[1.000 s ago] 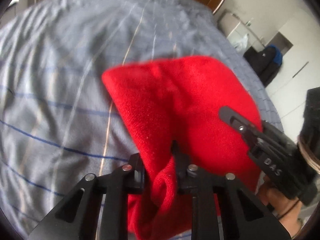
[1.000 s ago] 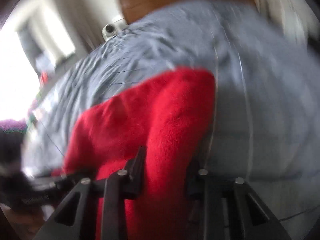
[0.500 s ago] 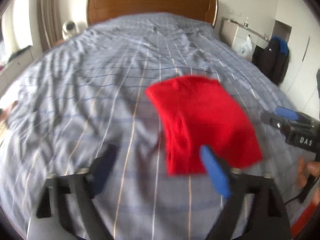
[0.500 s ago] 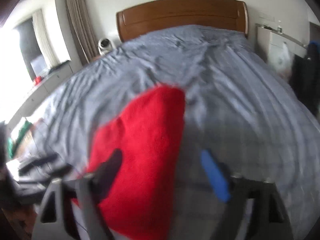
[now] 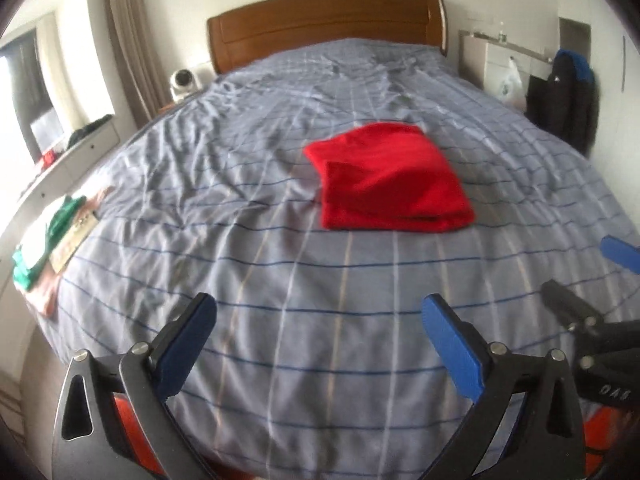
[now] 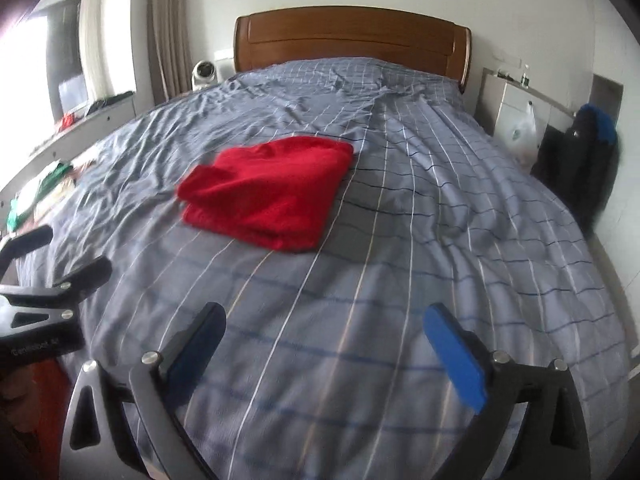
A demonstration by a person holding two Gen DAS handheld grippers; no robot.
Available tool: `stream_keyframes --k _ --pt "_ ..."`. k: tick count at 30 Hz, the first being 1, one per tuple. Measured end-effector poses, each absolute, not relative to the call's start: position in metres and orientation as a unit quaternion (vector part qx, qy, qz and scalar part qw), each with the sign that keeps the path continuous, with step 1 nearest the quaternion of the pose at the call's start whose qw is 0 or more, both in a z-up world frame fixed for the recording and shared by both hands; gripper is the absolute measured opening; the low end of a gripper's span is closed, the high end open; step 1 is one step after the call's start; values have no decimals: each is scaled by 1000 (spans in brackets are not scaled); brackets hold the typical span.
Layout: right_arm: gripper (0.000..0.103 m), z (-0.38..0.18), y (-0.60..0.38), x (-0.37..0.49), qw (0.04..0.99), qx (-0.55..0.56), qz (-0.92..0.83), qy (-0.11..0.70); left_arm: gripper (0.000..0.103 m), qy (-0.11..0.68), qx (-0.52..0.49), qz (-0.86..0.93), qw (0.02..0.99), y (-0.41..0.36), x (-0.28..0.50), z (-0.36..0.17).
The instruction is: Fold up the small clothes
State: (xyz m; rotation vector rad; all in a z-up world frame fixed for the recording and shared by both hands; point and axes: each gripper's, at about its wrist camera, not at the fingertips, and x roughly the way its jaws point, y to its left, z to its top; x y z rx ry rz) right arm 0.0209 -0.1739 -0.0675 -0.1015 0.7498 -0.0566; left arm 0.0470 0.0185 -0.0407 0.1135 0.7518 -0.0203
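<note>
the red garment (image 5: 388, 184) lies folded on the bed (image 5: 280, 280), at 12 o'clock from both grippers, well apart. left gripper (image 5: 316, 328) and right gripper (image 6: 326, 336) have jaws spread, empty. it looks soft, light, floppy; better pinch a folded edge.

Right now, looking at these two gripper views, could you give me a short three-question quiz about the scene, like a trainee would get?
1. True or false: the left gripper is clamped on the red garment.
2. Multiple choice: the red garment lies A) folded on the bed cover, B) hanging from the headboard, C) on the floor.
3. Fill in: the right gripper has its jaws ____.

Key: 1 false, both grippers are apart from it and hold nothing; 2 A; 3 open.
</note>
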Motion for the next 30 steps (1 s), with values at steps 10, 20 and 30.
stream_keyframes --k 10,20,30 --pt "102 -48 -159 -2 930 -27 -17 365 102 366 49 5 929 29 35 -32" --pt "102 -43 -147 -5 928 -29 -15 370 102 372 41 -9 927 29 33 -31" --pt "102 -43 -159 -9 934 -34 -41 354 103 366 35 -10 930 29 33 -33"
